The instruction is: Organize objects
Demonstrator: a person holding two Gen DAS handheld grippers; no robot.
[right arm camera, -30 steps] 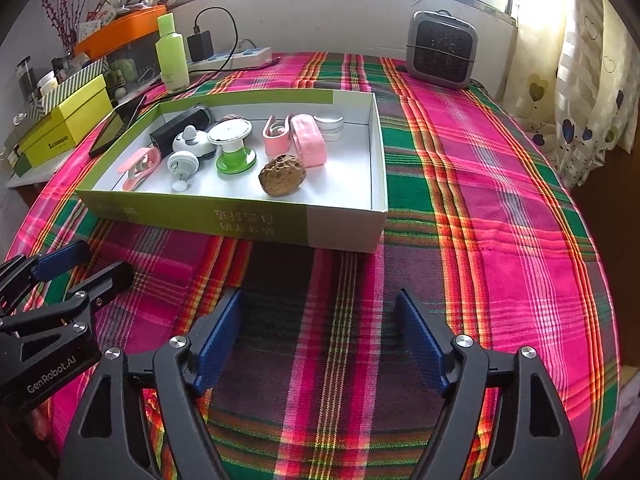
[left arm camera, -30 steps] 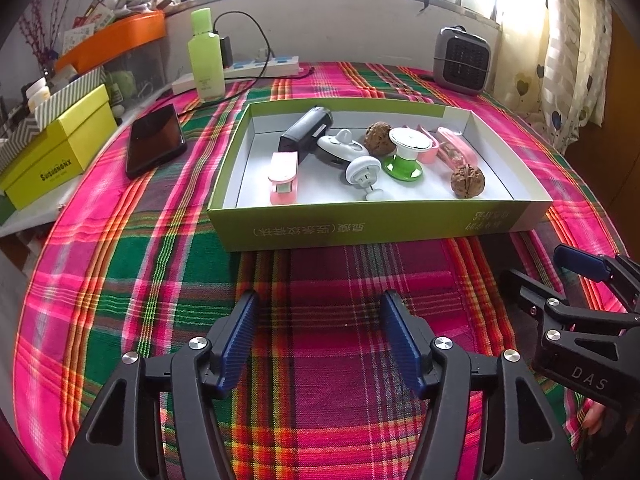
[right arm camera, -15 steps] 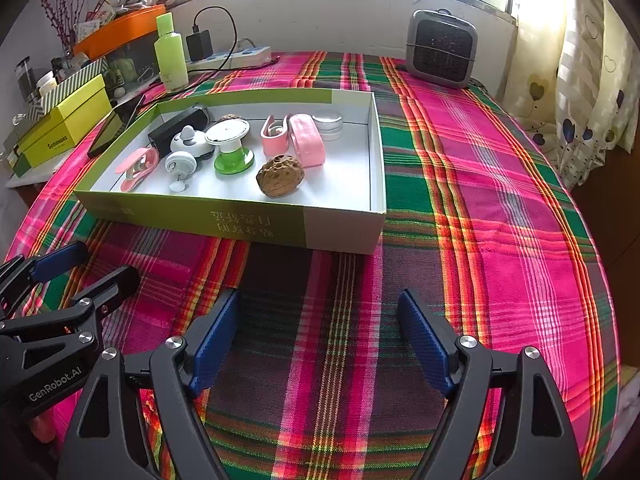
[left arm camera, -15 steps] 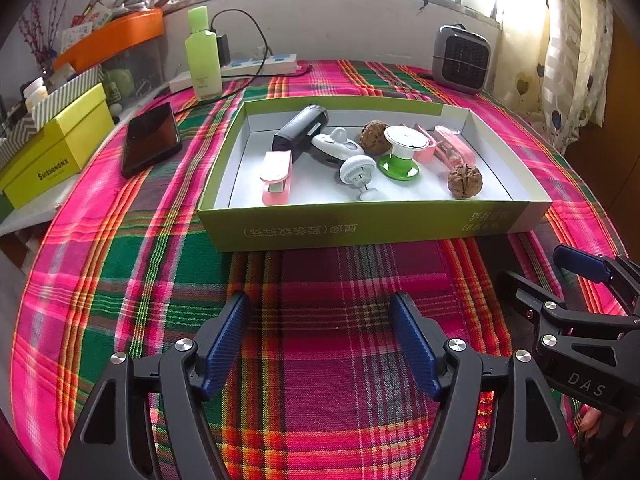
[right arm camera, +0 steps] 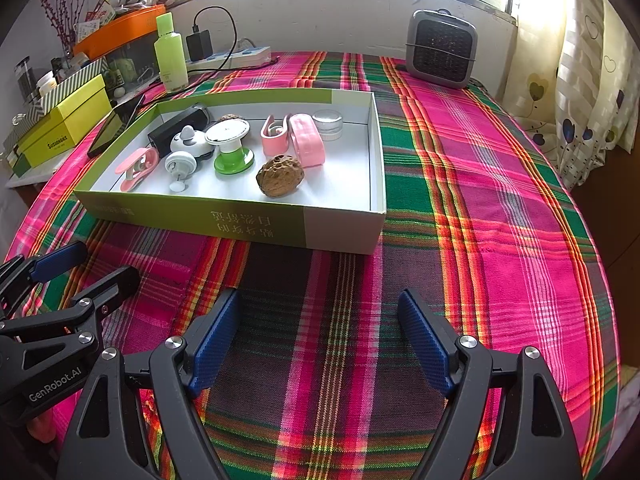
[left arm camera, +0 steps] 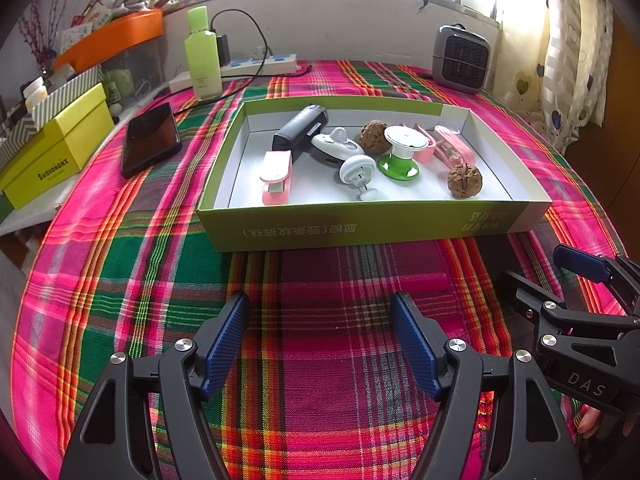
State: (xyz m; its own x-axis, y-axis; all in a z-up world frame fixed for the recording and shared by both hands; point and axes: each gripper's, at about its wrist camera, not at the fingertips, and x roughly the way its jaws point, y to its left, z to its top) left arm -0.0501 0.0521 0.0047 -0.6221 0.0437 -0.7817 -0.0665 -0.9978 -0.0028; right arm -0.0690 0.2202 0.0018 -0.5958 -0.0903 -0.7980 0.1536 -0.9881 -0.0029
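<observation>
A shallow green-and-white cardboard box (left arm camera: 372,224) sits mid-table on the pink-and-green plaid tablecloth (left arm camera: 120,264). In it lie 2 brown walnuts (left arm camera: 464,181), a green-based white knob (left arm camera: 400,156) between them. A black phone (left arm camera: 150,138) lies left; a grey heater (left arm camera: 460,58) behind right.

- Plaid-covered surface (left arm camera: 320,360) bare between both grippers and the box; clear run up to its near wall.
- Shallow green box (right arm camera: 224,220) open on top; low rim the only barrier.
- Inside, left and middle crowded: black case (left arm camera: 300,130), white knobs, green-based stand (right arm camera: 232,152), pink clips, walnut (right arm camera: 280,176).
- Right end of the box floor bare, beyond the clear jar (right arm camera: 328,124).
- Wide open cloth right of the box, up to the heater (right arm camera: 442,48).
- Left side tighter: phone (left arm camera: 150,138), yellow box (left arm camera: 52,160), green bottle (left arm camera: 202,56), power strip and cable.
</observation>
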